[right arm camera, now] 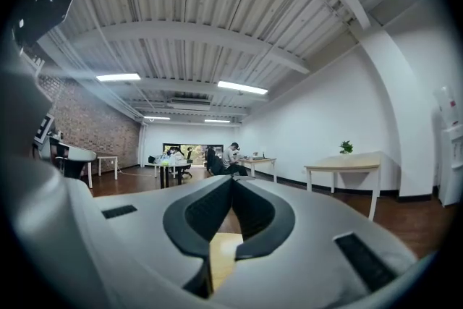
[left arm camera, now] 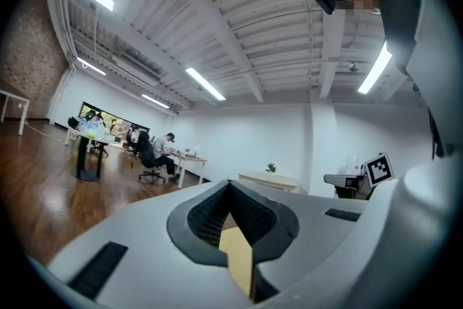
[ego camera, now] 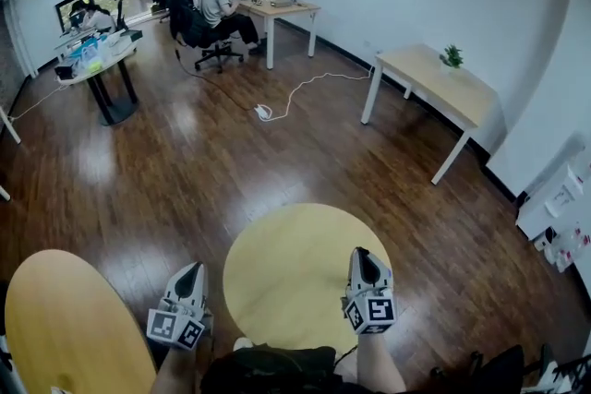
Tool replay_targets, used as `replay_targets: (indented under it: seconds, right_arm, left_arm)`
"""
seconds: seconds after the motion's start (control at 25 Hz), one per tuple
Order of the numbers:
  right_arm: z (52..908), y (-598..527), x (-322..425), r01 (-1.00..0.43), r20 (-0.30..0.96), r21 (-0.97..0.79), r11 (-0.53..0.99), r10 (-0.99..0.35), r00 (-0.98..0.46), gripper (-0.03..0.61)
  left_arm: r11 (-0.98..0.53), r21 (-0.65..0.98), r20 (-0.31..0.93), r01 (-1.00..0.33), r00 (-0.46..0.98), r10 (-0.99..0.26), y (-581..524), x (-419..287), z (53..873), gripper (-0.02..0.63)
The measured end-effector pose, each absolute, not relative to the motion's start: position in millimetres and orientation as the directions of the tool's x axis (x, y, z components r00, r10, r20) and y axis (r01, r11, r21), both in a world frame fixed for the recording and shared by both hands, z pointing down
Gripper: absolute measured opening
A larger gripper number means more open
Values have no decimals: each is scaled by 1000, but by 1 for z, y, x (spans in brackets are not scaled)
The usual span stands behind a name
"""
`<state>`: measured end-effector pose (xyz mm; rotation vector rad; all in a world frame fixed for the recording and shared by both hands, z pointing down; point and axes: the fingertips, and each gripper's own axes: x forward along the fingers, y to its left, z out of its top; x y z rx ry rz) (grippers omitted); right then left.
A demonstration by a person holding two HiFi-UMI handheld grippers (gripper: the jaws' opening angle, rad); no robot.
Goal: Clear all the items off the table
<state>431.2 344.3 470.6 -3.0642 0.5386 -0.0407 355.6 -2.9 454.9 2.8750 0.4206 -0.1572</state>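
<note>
Left gripper point(ego camera: 191, 270) and right gripper point(ego camera: 364, 253), jaws together, hang by round yellow table point(ego camera: 286, 277).

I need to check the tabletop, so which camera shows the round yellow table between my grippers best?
The head view: the round yellow table shows almost whole from above. Each gripper view shows just a yellow sliver below its jaws, probably this table.
</note>
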Motion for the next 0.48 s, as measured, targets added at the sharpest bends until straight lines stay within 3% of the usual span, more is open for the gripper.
replay_targets:
  seconds: [0.2,0.48]
  right_arm:
    - [500,270,460,-525,35,-89,-847,-529,848,5]
    - [512,161,445,-817,42,-102,-568,-823,567,5]
  left_arm:
    - [-978,206,-111,40,994,17,-60,287,457,-8]
    - [-935,172,-110,-310,937,-331,-72,166,448,-8]
